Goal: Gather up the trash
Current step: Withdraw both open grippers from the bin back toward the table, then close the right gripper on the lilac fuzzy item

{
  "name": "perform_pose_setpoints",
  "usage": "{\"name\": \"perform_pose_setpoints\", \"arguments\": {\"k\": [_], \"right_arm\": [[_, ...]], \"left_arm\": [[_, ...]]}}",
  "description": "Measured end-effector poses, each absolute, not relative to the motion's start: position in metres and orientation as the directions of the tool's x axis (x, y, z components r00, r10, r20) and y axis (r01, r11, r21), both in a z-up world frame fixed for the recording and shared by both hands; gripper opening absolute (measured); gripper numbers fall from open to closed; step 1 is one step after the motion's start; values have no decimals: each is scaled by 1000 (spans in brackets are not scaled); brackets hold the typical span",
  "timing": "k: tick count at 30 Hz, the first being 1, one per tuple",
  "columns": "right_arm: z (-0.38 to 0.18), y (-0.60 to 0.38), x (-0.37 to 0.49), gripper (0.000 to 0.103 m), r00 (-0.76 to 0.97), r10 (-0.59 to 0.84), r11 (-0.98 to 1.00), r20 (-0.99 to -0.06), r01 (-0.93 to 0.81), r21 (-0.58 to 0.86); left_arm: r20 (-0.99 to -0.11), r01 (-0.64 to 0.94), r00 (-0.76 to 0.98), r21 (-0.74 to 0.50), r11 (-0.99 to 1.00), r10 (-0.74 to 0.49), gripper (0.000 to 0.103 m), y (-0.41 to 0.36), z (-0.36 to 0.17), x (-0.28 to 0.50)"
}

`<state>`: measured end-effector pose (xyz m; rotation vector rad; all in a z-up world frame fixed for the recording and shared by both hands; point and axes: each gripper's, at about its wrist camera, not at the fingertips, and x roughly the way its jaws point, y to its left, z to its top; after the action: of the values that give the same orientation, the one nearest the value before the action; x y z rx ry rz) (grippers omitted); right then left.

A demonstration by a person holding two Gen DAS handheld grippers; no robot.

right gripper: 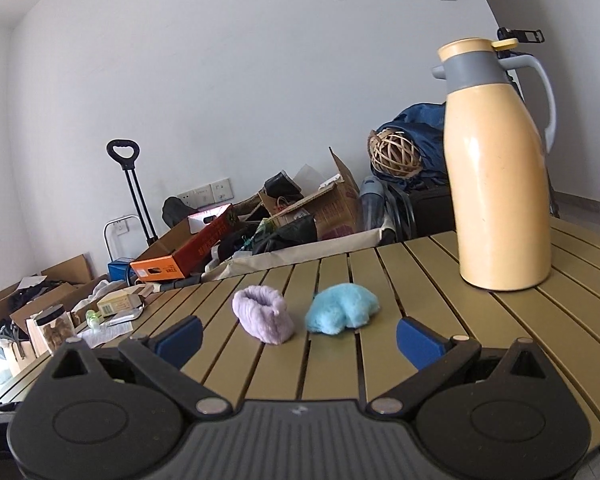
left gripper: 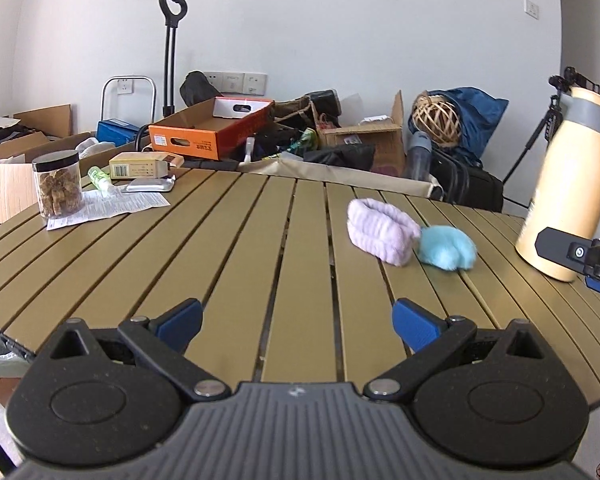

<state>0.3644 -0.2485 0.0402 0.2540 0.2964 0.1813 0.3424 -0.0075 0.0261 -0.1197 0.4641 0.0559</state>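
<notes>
A fluffy lilac band (left gripper: 382, 230) and a fluffy blue bundle (left gripper: 446, 247) lie side by side on the slatted olive table (left gripper: 236, 264). A printed paper sheet (left gripper: 112, 206), a foil pack (left gripper: 150, 185) and a small carton (left gripper: 140, 166) lie at the table's far left. My left gripper (left gripper: 298, 326) is open and empty above the table's near side. My right gripper (right gripper: 300, 338) is open and empty just short of the lilac band (right gripper: 264, 318) and blue bundle (right gripper: 342, 308). Part of the right gripper shows at the left wrist view's right edge (left gripper: 580, 254).
A tall cream thermos jug (right gripper: 498, 168) stands on the table's right side, also in the left wrist view (left gripper: 568, 184). A jar of brown snacks (left gripper: 58, 188) and a small green bottle (left gripper: 99, 178) stand at the far left. Boxes, bags and a trolley crowd the floor behind.
</notes>
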Motion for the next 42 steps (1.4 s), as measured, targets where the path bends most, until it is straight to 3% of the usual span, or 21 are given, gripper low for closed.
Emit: {"name": "perform_pose_setpoints", "arguments": {"k": [15,35,42], "right_arm": [[51,-199,450,103,913,242,959,-329,-172,226],[8,-128,585,103,791,145,988,-594,-147,44],[-3,-114,602,89,769,110,990,-630,-144,-3]], "left_arm": [[-478,-136,877,-137,981,55,103,43,37,412],[-532,-211,839,-120,970,117,103,117,22,457],[-541,-214,833,-115,970,119,103,127,17,457]]}}
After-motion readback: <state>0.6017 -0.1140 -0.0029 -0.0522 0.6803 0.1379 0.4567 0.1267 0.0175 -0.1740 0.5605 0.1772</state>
